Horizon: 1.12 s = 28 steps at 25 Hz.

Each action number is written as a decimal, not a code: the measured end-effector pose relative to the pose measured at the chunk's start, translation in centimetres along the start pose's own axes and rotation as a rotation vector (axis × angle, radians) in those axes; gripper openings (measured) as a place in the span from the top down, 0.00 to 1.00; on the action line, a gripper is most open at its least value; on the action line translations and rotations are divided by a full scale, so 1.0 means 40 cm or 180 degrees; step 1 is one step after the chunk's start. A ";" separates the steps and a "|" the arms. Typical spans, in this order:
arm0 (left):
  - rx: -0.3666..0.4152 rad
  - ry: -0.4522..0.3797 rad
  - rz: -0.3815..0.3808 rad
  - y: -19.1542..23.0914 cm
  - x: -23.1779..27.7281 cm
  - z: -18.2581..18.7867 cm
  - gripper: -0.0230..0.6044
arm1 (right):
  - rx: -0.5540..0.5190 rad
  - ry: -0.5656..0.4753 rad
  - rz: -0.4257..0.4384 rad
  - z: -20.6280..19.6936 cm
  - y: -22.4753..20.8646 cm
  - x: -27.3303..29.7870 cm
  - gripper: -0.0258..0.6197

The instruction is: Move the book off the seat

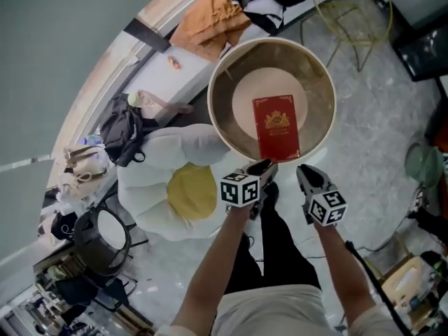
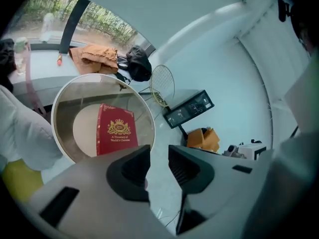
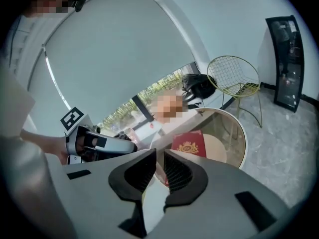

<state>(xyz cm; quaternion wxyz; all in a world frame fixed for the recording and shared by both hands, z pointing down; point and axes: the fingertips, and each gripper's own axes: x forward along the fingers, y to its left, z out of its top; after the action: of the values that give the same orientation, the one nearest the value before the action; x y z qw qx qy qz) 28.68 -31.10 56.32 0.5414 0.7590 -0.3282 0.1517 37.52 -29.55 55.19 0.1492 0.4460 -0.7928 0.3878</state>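
Observation:
A red book (image 1: pixel 278 126) with a gold crest lies flat on the cream seat of a round tub chair (image 1: pixel 225 117). It also shows as the red book (image 2: pixel 114 129) in the left gripper view and the red book (image 3: pixel 190 144) in the right gripper view. Both grippers hover side by side over the chair's near rim, short of the book and apart from it. My left gripper (image 1: pixel 262 170) (image 2: pixel 158 158) has a narrow gap between its jaws with nothing in it. My right gripper (image 1: pixel 302 173) (image 3: pixel 159 166) has its jaws almost together and holds nothing.
A white flower-shaped cushion (image 1: pixel 183 187) with a yellow centre lies left of the chair. A gold wire chair (image 1: pixel 353 12) stands beyond it on the marble floor. An orange cloth (image 1: pixel 210 16) and a black bag (image 1: pixel 122 131) rest on the window ledge. A black panel (image 2: pixel 189 108) leans by the wall.

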 end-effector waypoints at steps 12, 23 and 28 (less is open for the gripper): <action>0.0492 -0.0276 -0.0107 -0.216 -0.357 -0.046 0.95 | -0.0111 -0.0174 0.0107 0.085 0.255 -0.255 0.87; 0.0989 -0.0391 -0.0282 -0.347 -0.621 -0.131 0.96 | 0.0054 -0.0261 0.0181 0.032 0.478 -0.453 0.87; 0.1242 -0.0514 -0.0331 -0.420 -0.733 -0.177 0.96 | -0.0060 -0.0423 0.0180 0.010 0.567 -0.553 0.87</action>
<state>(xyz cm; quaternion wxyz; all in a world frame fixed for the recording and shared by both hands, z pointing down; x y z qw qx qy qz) 19.04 -11.46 29.63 0.3633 0.8750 -0.2954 0.1230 31.25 -9.93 31.13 0.0894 0.4468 -0.8168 0.3539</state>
